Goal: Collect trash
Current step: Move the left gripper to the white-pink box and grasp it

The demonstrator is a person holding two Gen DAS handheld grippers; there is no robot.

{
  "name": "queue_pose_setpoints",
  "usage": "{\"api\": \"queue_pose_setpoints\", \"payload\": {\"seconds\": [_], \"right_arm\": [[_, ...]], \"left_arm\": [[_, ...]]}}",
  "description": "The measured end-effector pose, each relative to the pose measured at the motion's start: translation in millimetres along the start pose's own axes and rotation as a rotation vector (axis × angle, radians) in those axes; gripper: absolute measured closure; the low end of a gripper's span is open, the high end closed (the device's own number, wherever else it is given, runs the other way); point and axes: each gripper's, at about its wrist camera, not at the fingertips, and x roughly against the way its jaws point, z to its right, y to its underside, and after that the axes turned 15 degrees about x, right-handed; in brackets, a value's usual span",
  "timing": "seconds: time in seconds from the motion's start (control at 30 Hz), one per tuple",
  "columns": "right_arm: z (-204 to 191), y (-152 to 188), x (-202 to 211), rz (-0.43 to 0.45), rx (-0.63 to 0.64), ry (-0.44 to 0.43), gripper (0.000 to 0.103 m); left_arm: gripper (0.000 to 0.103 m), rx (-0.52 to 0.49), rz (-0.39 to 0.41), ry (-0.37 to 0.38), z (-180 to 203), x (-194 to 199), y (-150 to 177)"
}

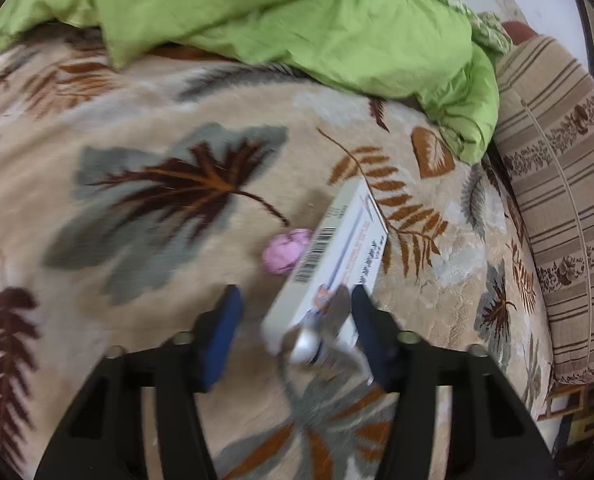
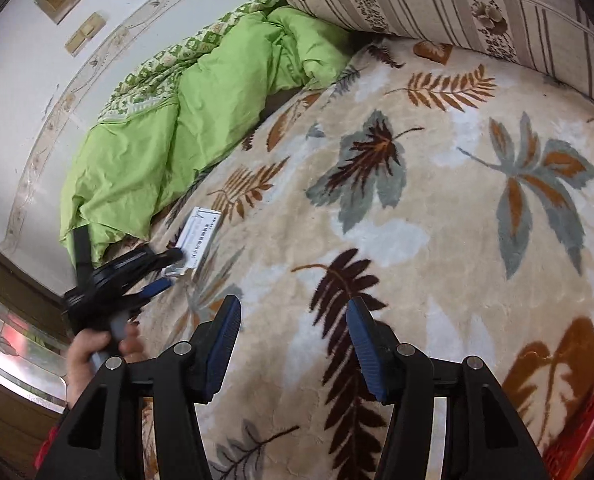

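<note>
Your left claw (image 1: 293,320) hangs over the bed, tilted down toward the leaf-patterned blanket (image 1: 137,120), its blue pads standing moderately apart. A white carton (image 1: 337,252) with a barcode on its side lies slanted on the blanket, its near end reaching in between the two pads. A small tube with a white cap (image 1: 317,344) sits at that same near end, close against the right-hand pad (the blur makes it hard to say whether the pad presses on the tube or the carton). The left-hand pad stands clear of both, so nothing is clamped between the two. Just beside the carton, on its left, lies a crumpled pink wad (image 1: 285,254), partly tucked behind the carton's edge.

A green quilt (image 1: 297,20) is bunched along the far side of the bed, and a striped cushion (image 1: 557,180) lines the right edge.

From the right wrist view you can see your left hand (image 2: 93,350) gripping the handle of the left claw at the lower left, with that claw's fingers reaching the near end of the carton (image 2: 199,236), which lies close to the edge of the green quilt (image 2: 157,140).

Your right claw (image 2: 293,332) hovers over a bare stretch of the blanket (image 2: 417,220), its pads held about half apart with nothing between them. It is well apart from the carton. A strip of red (image 2: 585,420) shows at the lower right corner of that view, too cropped to identify.
</note>
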Motion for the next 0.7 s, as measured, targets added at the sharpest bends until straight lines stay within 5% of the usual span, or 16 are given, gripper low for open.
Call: {"api": "queue_pose_setpoints", "payload": {"seconds": [0.23, 0.53, 0.7], "right_arm": [[-11.6, -1.8, -2.9, 0.009, 0.042, -0.023, 0.045], [-17.4, 0.5, 0.4, 0.007, 0.073, -0.025, 0.045], [-28.2, 3.8, -3.9, -0.005, 0.098, -0.031, 0.045]], "left_arm": [[0.085, -0.036, 0.025, 0.023, 20.2, 15.7, 25.3], [0.088, -0.055, 0.161, -0.027, -13.4, 106.9, 91.2], [0.088, -0.032, 0.25, -0.159, -43.2, 142.5, 116.5]]}}
